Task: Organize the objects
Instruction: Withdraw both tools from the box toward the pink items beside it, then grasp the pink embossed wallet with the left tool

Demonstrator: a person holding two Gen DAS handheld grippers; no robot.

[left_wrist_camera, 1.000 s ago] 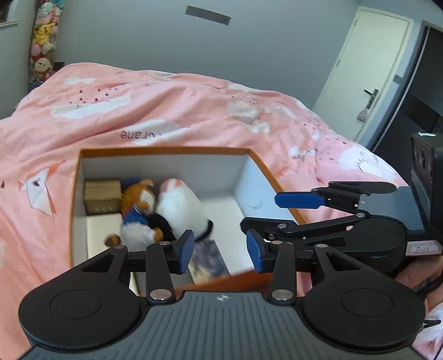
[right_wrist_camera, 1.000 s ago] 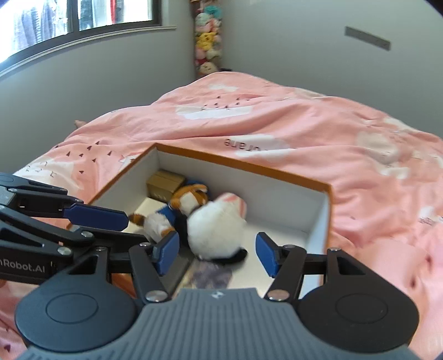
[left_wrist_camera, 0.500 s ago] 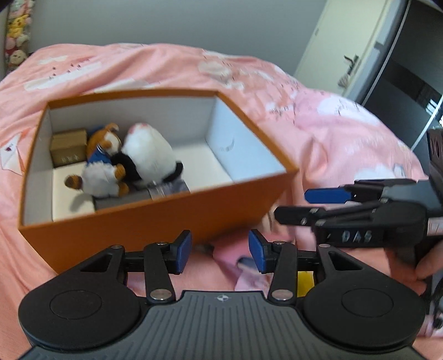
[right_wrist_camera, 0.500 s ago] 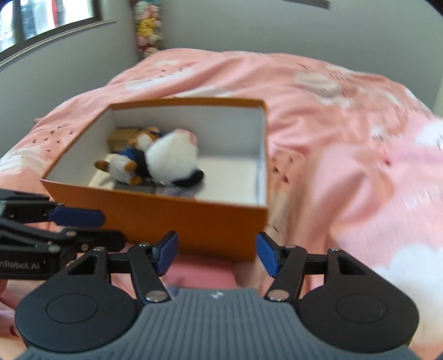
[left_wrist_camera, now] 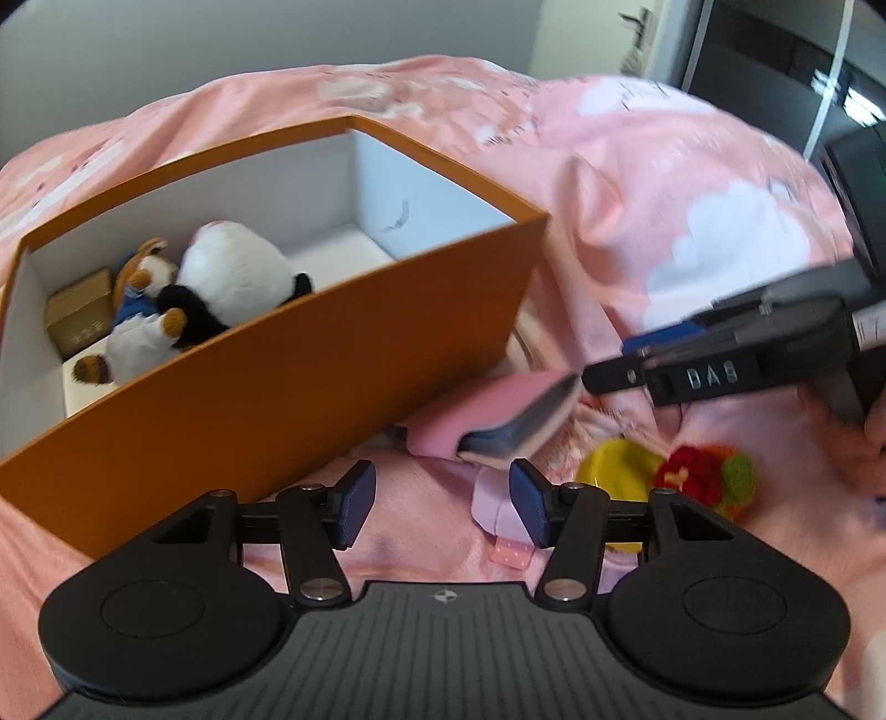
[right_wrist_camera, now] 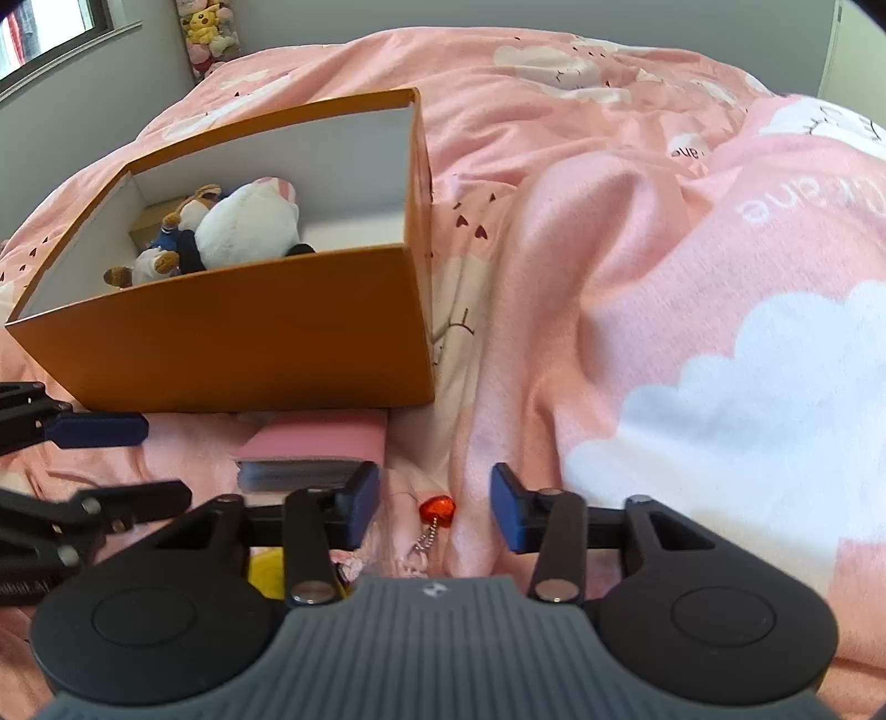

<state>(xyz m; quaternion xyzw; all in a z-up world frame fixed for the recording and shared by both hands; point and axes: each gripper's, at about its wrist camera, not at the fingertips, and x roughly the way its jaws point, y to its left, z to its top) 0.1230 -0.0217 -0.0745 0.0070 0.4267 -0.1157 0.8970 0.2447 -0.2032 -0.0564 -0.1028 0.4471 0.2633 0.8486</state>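
Note:
An orange box (left_wrist_camera: 310,354) (right_wrist_camera: 221,332) stands on the pink bedding and holds a white-and-black plush (left_wrist_camera: 238,277), a small brown-and-blue plush (left_wrist_camera: 144,288) and a little brown carton (left_wrist_camera: 77,315). A pink-covered book (left_wrist_camera: 498,410) (right_wrist_camera: 315,443) lies against the box's front. My left gripper (left_wrist_camera: 442,509) hangs over pink fabric just before the book, its jaws opening with nothing between them. My right gripper (right_wrist_camera: 434,515) is closing over a red heart charm (right_wrist_camera: 437,507) on a chain; its pads do not touch the charm. A yellow item (left_wrist_camera: 614,471) and a red-green-orange knitted piece (left_wrist_camera: 703,476) lie to the right.
In the left wrist view the right gripper (left_wrist_camera: 606,365) reaches in from the right above the book. The left gripper (right_wrist_camera: 166,462) shows at the left edge of the right wrist view. Rumpled duvet folds (right_wrist_camera: 609,277) rise right of the box. A door (left_wrist_camera: 598,33) and plush toys (right_wrist_camera: 210,33) stand far off.
Both grippers came down from above the box to the bedding in front of it. The left jaws widened, the right jaws narrowed. The book, heart charm and knitted piece came into view.

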